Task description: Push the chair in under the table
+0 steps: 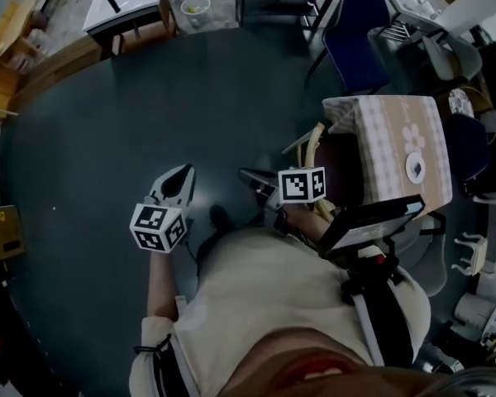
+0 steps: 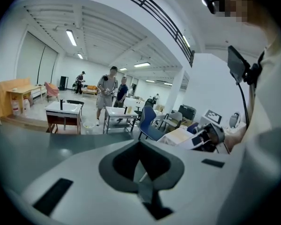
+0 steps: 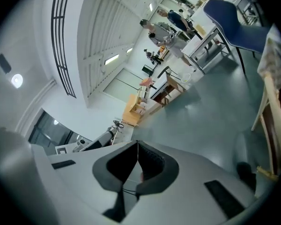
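Head view: found the cloth-draped wooden chair [image 1: 397, 139] at the right, close beside the right gripper [image 1: 256, 180]. Placed the left gripper [image 1: 182, 176] farther off over bare floor [image 1: 107, 139], so judged the right hand the nearer.

Left gripper view: showed jaws pressed together on nothing, with the chair off to the right.

Right gripper view: likewise showed jaws together and empty, with the chair's wooden frame [image 3: 267, 125] upright at the right edge.

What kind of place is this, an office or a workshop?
Probably a large open workroom or lab hall: white work tables, a blue chair on thin legs, long ceiling strip lights.
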Action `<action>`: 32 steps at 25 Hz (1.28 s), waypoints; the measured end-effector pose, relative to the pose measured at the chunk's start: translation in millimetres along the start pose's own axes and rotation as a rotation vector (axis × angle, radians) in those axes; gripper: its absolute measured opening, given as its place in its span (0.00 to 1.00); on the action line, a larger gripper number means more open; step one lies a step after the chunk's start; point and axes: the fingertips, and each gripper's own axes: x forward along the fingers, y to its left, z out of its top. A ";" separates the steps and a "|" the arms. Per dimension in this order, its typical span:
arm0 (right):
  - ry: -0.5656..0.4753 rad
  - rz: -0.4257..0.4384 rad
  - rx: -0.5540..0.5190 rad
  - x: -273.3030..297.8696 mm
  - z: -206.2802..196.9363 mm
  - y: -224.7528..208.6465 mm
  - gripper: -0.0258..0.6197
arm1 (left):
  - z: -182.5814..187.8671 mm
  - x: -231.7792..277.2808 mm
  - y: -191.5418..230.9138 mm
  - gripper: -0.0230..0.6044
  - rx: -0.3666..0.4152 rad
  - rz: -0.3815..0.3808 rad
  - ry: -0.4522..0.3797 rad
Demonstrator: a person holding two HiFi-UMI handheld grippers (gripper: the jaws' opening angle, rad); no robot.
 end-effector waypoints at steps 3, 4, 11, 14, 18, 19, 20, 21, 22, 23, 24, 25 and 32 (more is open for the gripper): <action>-0.020 -0.034 -0.001 27.0 -17.7 15.2 0.06 | -3.1 -22.9 35.2 0.05 -0.033 -0.027 -0.037; -0.026 -0.040 -0.004 33.0 -22.6 21.0 0.06 | -4.2 -30.1 42.6 0.05 -0.043 -0.040 -0.047; -0.096 -0.081 0.010 66.0 -15.9 41.1 0.06 | 9.6 -36.1 87.1 0.05 -0.035 -0.111 -0.058; -0.135 -0.093 0.018 76.2 -9.4 47.2 0.06 | 19.3 -31.4 91.8 0.05 -0.012 -0.162 -0.048; -0.171 -0.096 0.025 79.1 8.6 45.7 0.06 | 36.4 -10.5 90.9 0.05 0.011 -0.217 -0.032; -0.185 -0.099 0.028 77.4 13.3 42.3 0.06 | 38.1 -2.9 89.3 0.05 0.014 -0.233 -0.025; -0.204 -0.102 0.038 74.9 16.4 37.8 0.06 | 38.4 4.6 86.8 0.05 0.020 -0.250 -0.014; -0.225 -0.107 0.054 72.0 19.0 32.2 0.06 | 38.8 12.6 83.4 0.05 0.031 -0.267 0.000; -0.247 -0.111 0.077 68.8 22.7 25.3 0.06 | 40.5 22.0 78.9 0.05 0.050 -0.283 0.015; -0.269 -0.115 0.102 66.0 28.6 17.1 0.06 | 44.3 33.4 74.0 0.05 0.076 -0.299 0.029; -0.289 -0.118 0.125 64.3 37.3 8.3 0.06 | 50.0 46.8 69.6 0.05 0.105 -0.314 0.042; -0.306 -0.119 0.143 64.9 48.1 -0.3 0.06 | 56.8 61.3 66.9 0.05 0.132 -0.328 0.054; -0.368 -0.064 0.192 91.4 132.9 -24.9 0.06 | 103.1 142.0 81.4 0.05 0.248 -0.383 0.146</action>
